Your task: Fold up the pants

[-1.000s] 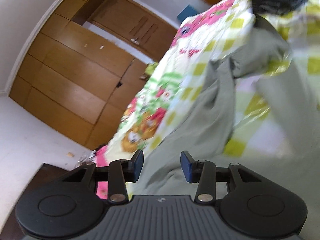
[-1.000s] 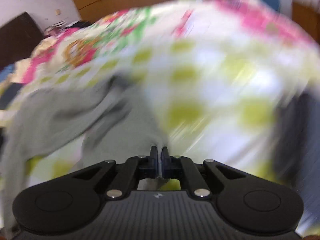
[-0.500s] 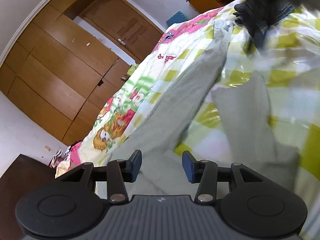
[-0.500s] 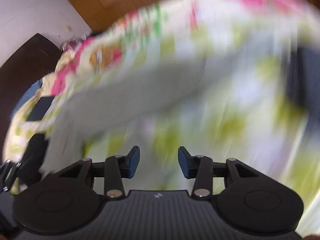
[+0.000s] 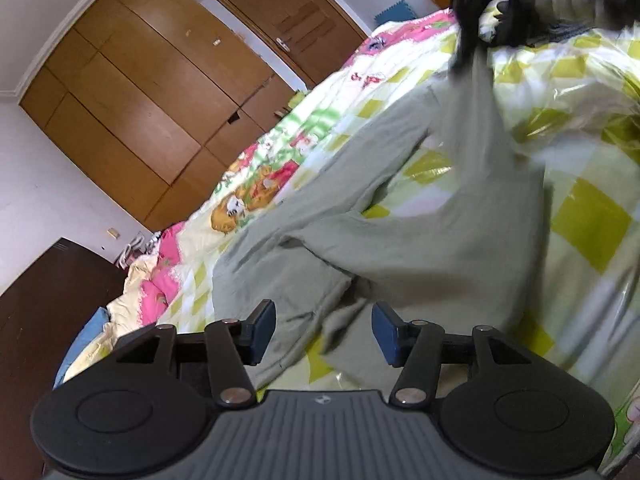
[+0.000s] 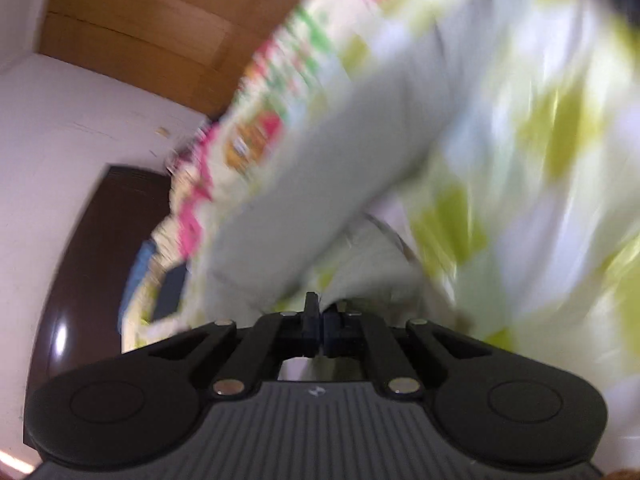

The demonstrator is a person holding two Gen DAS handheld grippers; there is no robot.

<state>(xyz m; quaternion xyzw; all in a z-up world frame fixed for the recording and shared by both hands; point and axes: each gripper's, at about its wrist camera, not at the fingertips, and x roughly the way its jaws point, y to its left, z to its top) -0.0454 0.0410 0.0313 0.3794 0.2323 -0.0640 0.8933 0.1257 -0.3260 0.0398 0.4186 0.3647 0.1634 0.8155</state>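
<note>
Grey pants (image 5: 400, 216) lie spread on the bed (image 5: 592, 216). Left tongs (image 5: 323, 334) opening over the waist end, nothing gripped. Right tongs (image 6: 320, 326) shut; blur hides whether cloth is pinched.

Your pants (image 5: 420, 240): grey-green, unfolded, rumpled, spread on the bed; legs split toward 12 and 1 o'clock, waist near 6.

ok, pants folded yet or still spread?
Spread, not folded. The grey pants lie on the checked bedspread with both legs splayed apart, rumpled near the waist.
</note>
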